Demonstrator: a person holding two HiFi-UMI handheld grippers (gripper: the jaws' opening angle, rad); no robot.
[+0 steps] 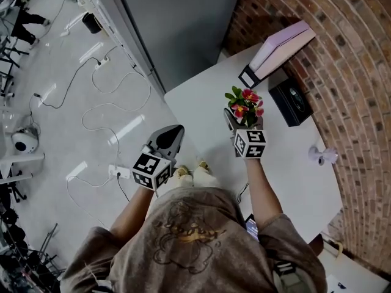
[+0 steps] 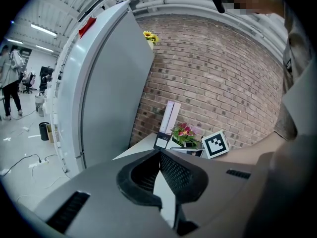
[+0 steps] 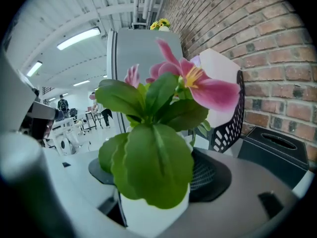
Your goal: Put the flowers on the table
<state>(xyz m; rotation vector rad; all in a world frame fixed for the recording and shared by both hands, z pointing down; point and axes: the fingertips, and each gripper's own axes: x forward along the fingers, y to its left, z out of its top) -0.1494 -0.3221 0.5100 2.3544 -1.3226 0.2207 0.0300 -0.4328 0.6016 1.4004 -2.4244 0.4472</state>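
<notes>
Left claw [image 1: 176, 130]: jaws together with nothing in them, hanging off the near edge of the table [image 1: 201, 102], over the floor [image 1: 91, 102].
Right claw [image 1: 234, 119]: clamped on the white pot [image 3: 153, 214] of the flowers [image 1: 245, 104], one jaw on either side.
Flowers: pink and red blooms over green leaves, upright in my grip above the middle of the table. I can't tell whether the pot's base touches the top.
Far side of the table: a black box [image 1: 292, 102] and a lilac folder [image 1: 281, 44] standing in a black mesh holder [image 1: 247, 78], all against the brick wall [image 1: 348, 60].
Done: the flowers are at the table, by my reading.
Left: set the pot down and open the right claw, which seems to be all.
Writing: none I can read. The marker cubes [image 1: 249, 143] bear only black-and-white squares, and the holder's white label is too small to read.
</notes>
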